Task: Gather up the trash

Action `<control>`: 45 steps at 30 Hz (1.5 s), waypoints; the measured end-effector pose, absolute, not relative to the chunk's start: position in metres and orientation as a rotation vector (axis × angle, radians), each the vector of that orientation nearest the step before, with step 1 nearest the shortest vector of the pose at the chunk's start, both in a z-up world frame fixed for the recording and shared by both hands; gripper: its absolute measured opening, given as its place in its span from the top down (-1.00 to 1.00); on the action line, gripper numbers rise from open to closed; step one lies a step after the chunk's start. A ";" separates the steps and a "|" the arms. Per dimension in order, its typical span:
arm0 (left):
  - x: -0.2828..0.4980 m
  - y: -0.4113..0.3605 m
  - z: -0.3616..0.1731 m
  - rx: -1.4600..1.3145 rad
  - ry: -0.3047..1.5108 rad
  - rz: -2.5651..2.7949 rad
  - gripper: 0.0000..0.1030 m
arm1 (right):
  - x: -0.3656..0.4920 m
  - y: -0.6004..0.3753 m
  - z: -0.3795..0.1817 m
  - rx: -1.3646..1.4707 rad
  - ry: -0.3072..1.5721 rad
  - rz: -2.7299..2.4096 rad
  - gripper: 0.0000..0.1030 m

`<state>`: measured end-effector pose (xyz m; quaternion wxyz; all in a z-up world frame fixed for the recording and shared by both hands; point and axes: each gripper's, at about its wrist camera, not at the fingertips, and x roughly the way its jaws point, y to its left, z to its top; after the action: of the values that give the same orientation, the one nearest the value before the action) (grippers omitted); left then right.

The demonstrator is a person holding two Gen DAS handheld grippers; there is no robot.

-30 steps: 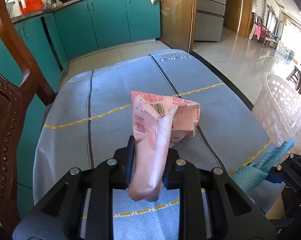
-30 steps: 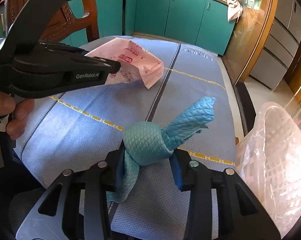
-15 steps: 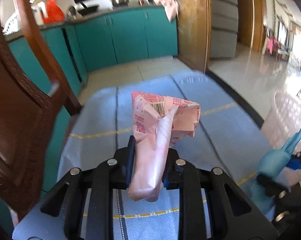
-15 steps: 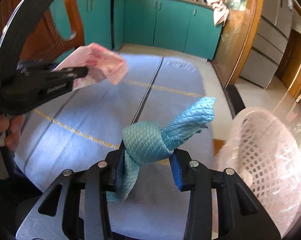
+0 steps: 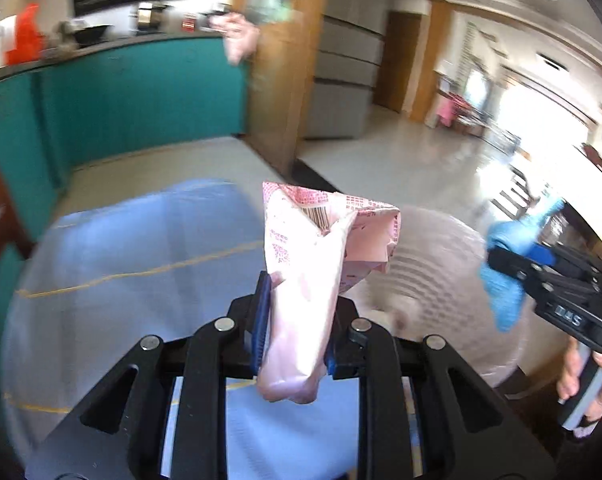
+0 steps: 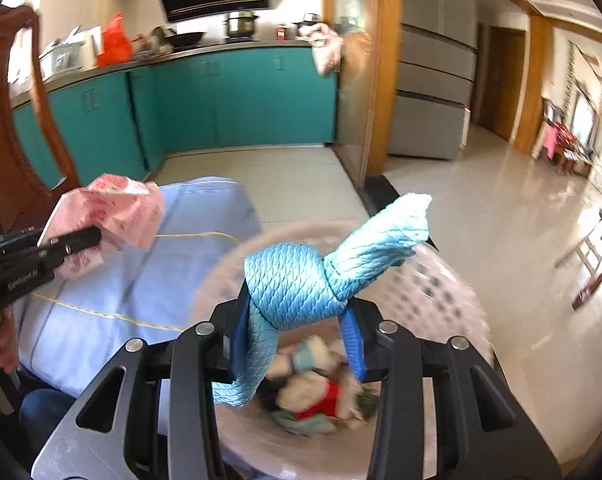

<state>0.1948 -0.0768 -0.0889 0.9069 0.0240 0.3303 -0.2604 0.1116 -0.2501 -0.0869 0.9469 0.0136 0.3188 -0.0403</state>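
My left gripper [image 5: 295, 320] is shut on a crumpled pink wrapper [image 5: 321, 248] and holds it in the air above the blue-covered table's right edge; it also shows in the right wrist view [image 6: 109, 216]. My right gripper [image 6: 297, 316] is shut on a knotted blue cloth [image 6: 313, 276] and holds it over the open top of a white lattice basket [image 6: 437, 292]. The basket [image 5: 433, 276] stands beside the table and holds several scraps [image 6: 321, 396].
The table with the blue cloth cover [image 5: 121, 264] lies to the left. A carved wooden chair [image 6: 9, 128] stands at its far left. Teal kitchen cabinets [image 6: 229, 100] line the back. A shiny tiled floor [image 6: 521, 260] spreads to the right.
Both grippers have swung to the right with their loads. The right gripper now hangs over the basket, and the left one has moved from over the table toward its right edge.
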 end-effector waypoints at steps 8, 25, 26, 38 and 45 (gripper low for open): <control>0.201 -0.173 -0.115 0.091 0.789 -0.698 0.03 | 0.094 -0.308 -0.087 0.125 0.634 -0.157 0.22; 0.122 -0.071 -0.068 0.124 0.589 -0.205 -0.93 | 0.058 -0.276 -0.076 0.075 0.567 -0.148 -0.70; 0.109 -0.066 -0.065 0.132 0.578 -0.171 -0.94 | 0.047 -0.271 -0.071 0.063 0.544 -0.157 -0.81; -0.006 -0.017 -0.013 0.059 0.480 -0.016 -0.94 | -0.039 -0.195 -0.033 -0.112 0.395 -0.156 -0.94; -0.023 -0.008 0.005 0.043 0.431 -0.014 -0.94 | -0.054 -0.186 -0.017 -0.107 0.347 -0.165 -0.94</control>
<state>-0.0230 -0.0077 0.0045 0.9766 0.0214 0.2140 -0.0071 -0.0540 -0.1864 -0.0170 0.9801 -0.0533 0.1725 -0.0822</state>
